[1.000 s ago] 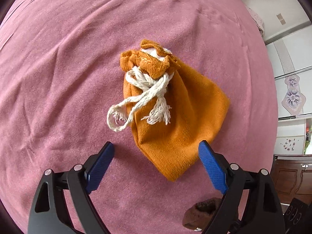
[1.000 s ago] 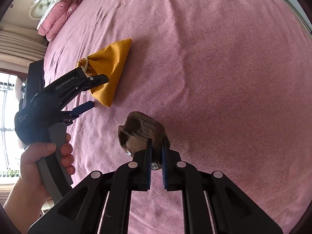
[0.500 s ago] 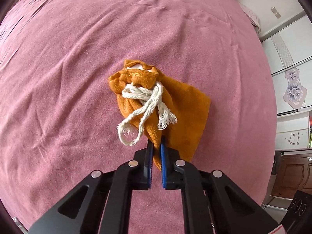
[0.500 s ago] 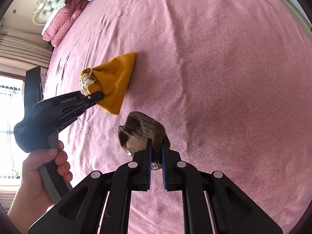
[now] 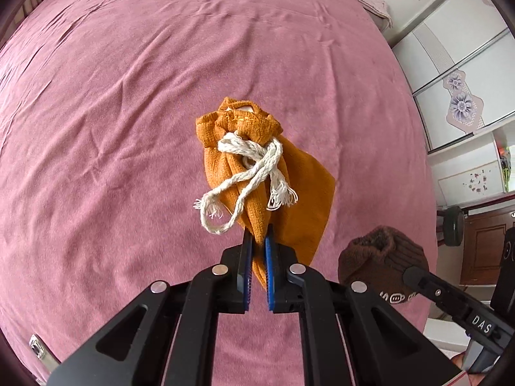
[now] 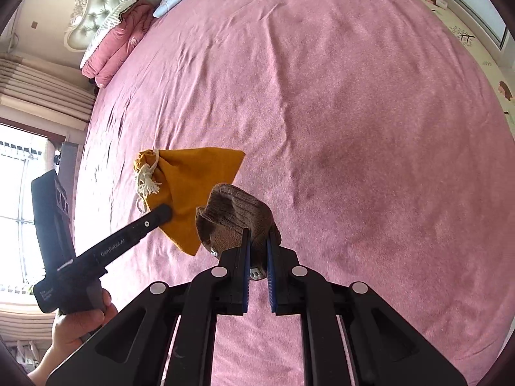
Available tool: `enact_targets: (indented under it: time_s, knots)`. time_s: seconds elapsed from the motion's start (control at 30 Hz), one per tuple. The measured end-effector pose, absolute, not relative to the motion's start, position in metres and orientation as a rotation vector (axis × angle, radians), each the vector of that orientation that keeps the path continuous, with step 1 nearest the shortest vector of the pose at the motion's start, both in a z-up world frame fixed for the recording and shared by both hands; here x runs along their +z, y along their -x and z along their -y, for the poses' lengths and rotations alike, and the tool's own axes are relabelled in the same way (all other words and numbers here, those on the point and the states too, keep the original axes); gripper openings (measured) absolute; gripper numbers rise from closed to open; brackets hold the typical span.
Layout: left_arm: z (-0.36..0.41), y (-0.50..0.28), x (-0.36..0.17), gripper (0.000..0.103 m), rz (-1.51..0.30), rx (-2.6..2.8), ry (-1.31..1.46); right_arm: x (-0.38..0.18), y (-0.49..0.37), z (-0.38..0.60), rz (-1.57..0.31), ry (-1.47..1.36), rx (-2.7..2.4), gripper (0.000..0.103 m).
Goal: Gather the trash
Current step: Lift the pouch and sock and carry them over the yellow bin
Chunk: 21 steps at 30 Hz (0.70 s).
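Two soft cloth things are off the pink bedspread (image 5: 128, 128) now, one in each pair of tongs. The left gripper (image 5: 256, 251) has its blue pads pressed together on the lower corner of an orange drawstring pouch (image 5: 299, 199), which hangs with its gathered mouth pointing away from the tongs and its white cord (image 5: 248, 173) dangling loose. The right gripper (image 6: 257, 251) is pinching a brown knitted pouch (image 6: 235, 215) by one edge, so the bundle sits just ahead of the jaws; a small pale bit shows between the pads. In the right wrist view the two pouches hang just beside each other above the bed, and a hand (image 6: 74, 325) grips the left tool's handle.

Both pouches look light and limp, judging by how they sag and fold from a single pinch. Nothing about them seems fragile or slippery; the coarse weave should give the pads good bite. A corner hold is thin, though, and the orange pouch may swing or twist as it travels. Its cinched neck, under the cord, would probably be the firmer place to grab, while the frayed cord ends could snag.
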<state>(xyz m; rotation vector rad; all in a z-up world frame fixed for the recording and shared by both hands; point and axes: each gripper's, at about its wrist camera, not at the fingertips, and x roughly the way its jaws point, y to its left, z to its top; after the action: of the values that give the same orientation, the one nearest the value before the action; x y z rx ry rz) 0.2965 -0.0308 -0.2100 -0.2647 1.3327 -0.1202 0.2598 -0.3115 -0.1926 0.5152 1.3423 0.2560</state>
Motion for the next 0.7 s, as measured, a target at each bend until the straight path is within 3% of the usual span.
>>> enact_targets:
  time_s: [0.7]
  knots:
    - [0.159, -0.11, -0.158, 0.007, -1.36, -0.386, 0.127, -0.14, -0.089, 0.434, -1.235, -0.657, 0.096, 0.009]
